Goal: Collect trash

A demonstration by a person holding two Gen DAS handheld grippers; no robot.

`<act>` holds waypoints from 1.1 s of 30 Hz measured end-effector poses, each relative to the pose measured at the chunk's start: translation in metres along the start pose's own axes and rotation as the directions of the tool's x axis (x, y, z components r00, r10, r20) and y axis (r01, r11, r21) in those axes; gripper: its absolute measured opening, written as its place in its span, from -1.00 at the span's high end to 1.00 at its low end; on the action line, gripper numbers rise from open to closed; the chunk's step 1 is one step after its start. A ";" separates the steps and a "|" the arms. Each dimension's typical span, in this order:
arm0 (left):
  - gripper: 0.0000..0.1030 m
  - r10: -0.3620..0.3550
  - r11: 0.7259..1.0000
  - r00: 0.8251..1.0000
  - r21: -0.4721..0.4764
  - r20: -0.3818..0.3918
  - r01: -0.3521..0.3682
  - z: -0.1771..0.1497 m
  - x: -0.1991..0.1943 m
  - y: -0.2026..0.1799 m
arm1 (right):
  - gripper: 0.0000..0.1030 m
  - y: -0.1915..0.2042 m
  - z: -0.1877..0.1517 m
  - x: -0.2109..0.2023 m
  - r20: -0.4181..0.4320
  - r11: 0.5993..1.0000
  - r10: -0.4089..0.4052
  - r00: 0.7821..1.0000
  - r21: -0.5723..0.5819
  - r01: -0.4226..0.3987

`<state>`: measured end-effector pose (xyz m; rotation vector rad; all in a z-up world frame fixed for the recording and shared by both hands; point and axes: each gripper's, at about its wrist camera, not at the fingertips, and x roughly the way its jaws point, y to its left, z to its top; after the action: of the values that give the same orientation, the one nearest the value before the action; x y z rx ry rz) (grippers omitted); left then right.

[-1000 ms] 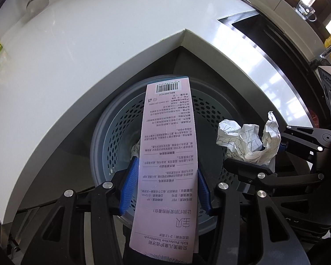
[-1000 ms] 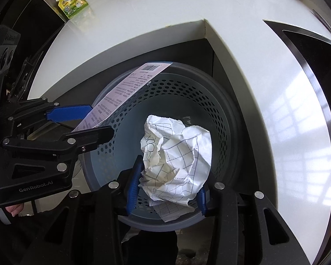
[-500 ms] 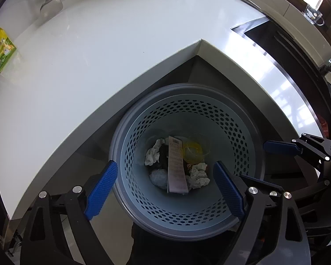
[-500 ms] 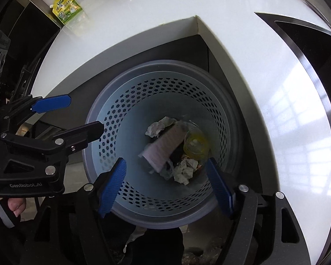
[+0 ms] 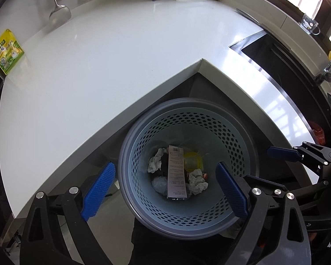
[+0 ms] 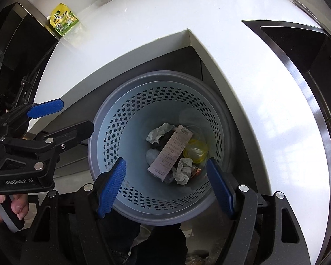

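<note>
A grey perforated trash bin (image 5: 238, 137) stands on the floor in the counter's inner corner; it also shows in the right wrist view (image 6: 112, 137). Inside lie a long pink printed package (image 5: 176, 172) (image 6: 171, 153), crumpled white paper (image 5: 197, 181) (image 6: 183, 169), a tissue (image 5: 155, 162) and a yellow-tinted clear cup (image 5: 193, 160) (image 6: 195, 149). My left gripper (image 5: 165, 190) is open and empty above the bin. My right gripper (image 6: 165, 187) is open and empty above the bin too, to the right of the left one.
A white L-shaped counter (image 5: 99, 70) wraps around the bin. A green-yellow pouch (image 5: 7, 54) (image 6: 64, 21) sits at its far left edge. A ladle (image 5: 59, 13) hangs at the back. A dark sink (image 5: 282, 66) and tap (image 5: 328, 68) lie to the right.
Both grippers opened. The pink package dropped from the left gripper and the crumpled paper from the right into the bin. Both grippers have since drawn back and up.
</note>
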<state>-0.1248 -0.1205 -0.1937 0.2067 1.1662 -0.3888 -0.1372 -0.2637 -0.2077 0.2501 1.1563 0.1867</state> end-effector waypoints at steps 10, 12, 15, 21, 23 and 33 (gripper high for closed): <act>-0.86 0.098 0.993 0.990 0.056 0.104 -0.104 0.002 -0.060 -0.008 | -0.44 0.009 -0.018 -0.040 0.044 0.999 -0.032 0.998 -0.014 0.033; -0.86 0.112 0.991 0.987 0.062 0.117 -0.119 0.002 -0.070 -0.008 | -0.44 0.010 -0.019 -0.046 0.046 0.999 -0.030 0.998 -0.016 0.031; -0.87 0.109 0.991 0.986 0.057 0.127 -0.117 0.002 -0.083 -0.005 | -0.44 0.014 -0.021 -0.055 0.055 0.999 -0.026 0.998 -0.024 0.027; -0.87 0.093 0.995 0.988 0.034 0.121 -0.098 0.002 -0.098 0.000 | -0.44 0.016 -0.025 -0.065 0.067 1.000 -0.022 0.998 -0.011 0.023; -0.87 0.089 0.995 0.988 0.029 0.123 -0.093 0.001 -0.102 0.002 | -0.44 0.016 -0.026 -0.066 0.072 1.000 -0.018 0.997 -0.004 0.018; -0.87 0.066 0.998 0.989 0.003 0.132 -0.067 0.001 -0.112 0.006 | -0.44 0.022 -0.023 -0.068 0.075 0.999 -0.027 0.997 -0.023 0.029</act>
<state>-0.1595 -0.0945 -0.0909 0.2226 1.0252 -0.3427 -0.1856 -0.2590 -0.1505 0.2177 1.0825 0.1654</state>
